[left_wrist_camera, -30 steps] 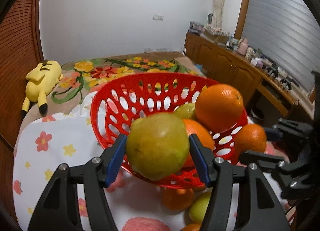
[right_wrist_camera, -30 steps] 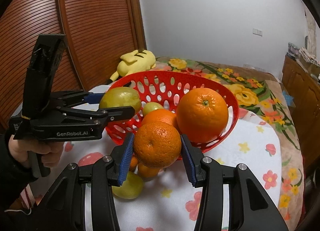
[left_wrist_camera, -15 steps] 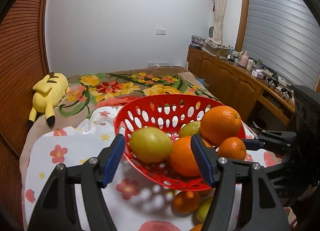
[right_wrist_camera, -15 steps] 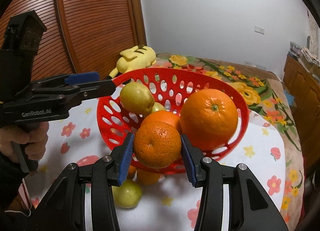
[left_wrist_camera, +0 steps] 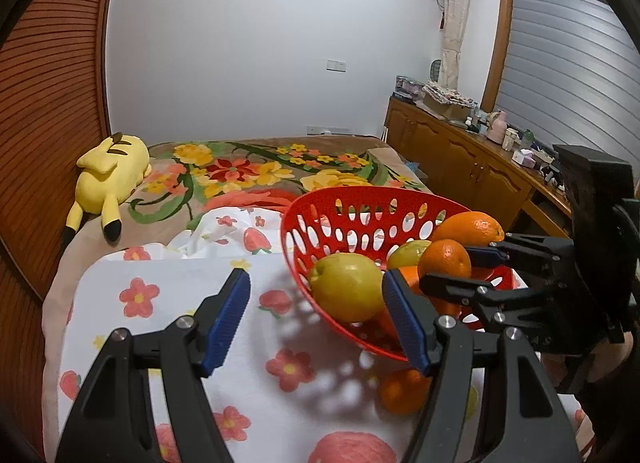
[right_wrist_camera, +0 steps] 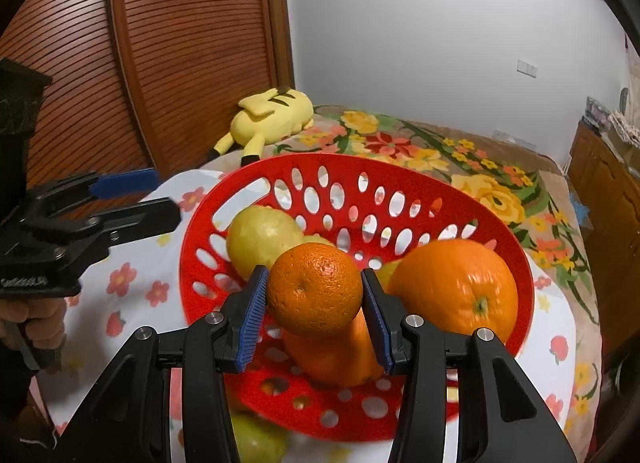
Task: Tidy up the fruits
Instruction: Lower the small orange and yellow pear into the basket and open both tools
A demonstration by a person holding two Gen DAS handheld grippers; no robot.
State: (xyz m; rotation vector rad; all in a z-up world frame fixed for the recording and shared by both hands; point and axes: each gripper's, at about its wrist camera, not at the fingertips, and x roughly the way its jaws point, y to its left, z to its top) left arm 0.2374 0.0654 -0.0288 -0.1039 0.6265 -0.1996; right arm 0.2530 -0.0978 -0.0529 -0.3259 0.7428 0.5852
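A red perforated basket [left_wrist_camera: 332,219] [right_wrist_camera: 400,175] stands on a floral cloth. In it lie a yellow-green pear [left_wrist_camera: 347,287] [right_wrist_camera: 262,237], a large orange [right_wrist_camera: 454,287] [left_wrist_camera: 468,227], another orange and a second green fruit. My left gripper [left_wrist_camera: 316,319] is open and empty, pulled back to the left of the basket; it also shows in the right wrist view [right_wrist_camera: 132,199]. My right gripper [right_wrist_camera: 316,315] is shut on a small orange [right_wrist_camera: 315,293] [left_wrist_camera: 444,259] and holds it over the basket's near side.
A loose orange [left_wrist_camera: 404,391] and a green fruit [right_wrist_camera: 256,439] lie on the cloth [left_wrist_camera: 168,291] beside the basket. A yellow plush toy [left_wrist_camera: 110,179] lies at the back left. Wooden slat wall on the left, cabinets [left_wrist_camera: 460,171] on the right.
My left gripper let go of the pear into the basket, opened and drew back to the left. My right gripper carried the small orange forward over the basket.
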